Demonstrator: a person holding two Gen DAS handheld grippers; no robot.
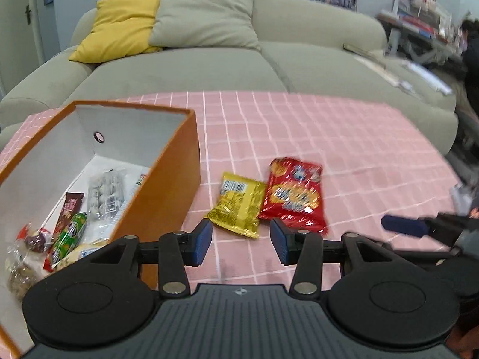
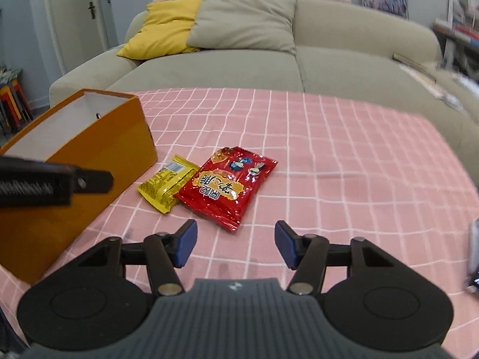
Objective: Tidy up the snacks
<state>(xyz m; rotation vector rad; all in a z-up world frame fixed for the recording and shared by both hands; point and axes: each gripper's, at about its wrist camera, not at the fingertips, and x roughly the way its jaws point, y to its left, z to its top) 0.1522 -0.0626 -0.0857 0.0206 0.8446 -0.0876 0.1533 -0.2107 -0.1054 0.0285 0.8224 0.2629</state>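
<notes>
A yellow snack packet (image 1: pixel 236 203) (image 2: pixel 167 184) and a red snack packet (image 1: pixel 295 196) (image 2: pixel 229 185) lie side by side on the pink checked cloth (image 1: pixel 344 137) (image 2: pixel 344 149), right of an orange box (image 1: pixel 167 197) (image 2: pixel 98 155). The box holds several wrapped snacks (image 1: pixel 103 197). My left gripper (image 1: pixel 241 240) hovers open just short of the yellow packet, nothing between its blue pads. My right gripper (image 2: pixel 235 243) is open and empty too, a little short of the red packet. A blue fingertip (image 1: pixel 404 226) of the right gripper shows at the right of the left wrist view.
A beige sofa (image 1: pixel 269 62) (image 2: pixel 329 59) with a yellow cushion (image 1: pixel 119 28) (image 2: pixel 167 27) and a grey cushion (image 1: pixel 203 15) stands behind the table. Part of the left gripper (image 2: pixel 54 182) crosses in front of the box. Cluttered shelves (image 1: pixel 419 21) stand at the back right.
</notes>
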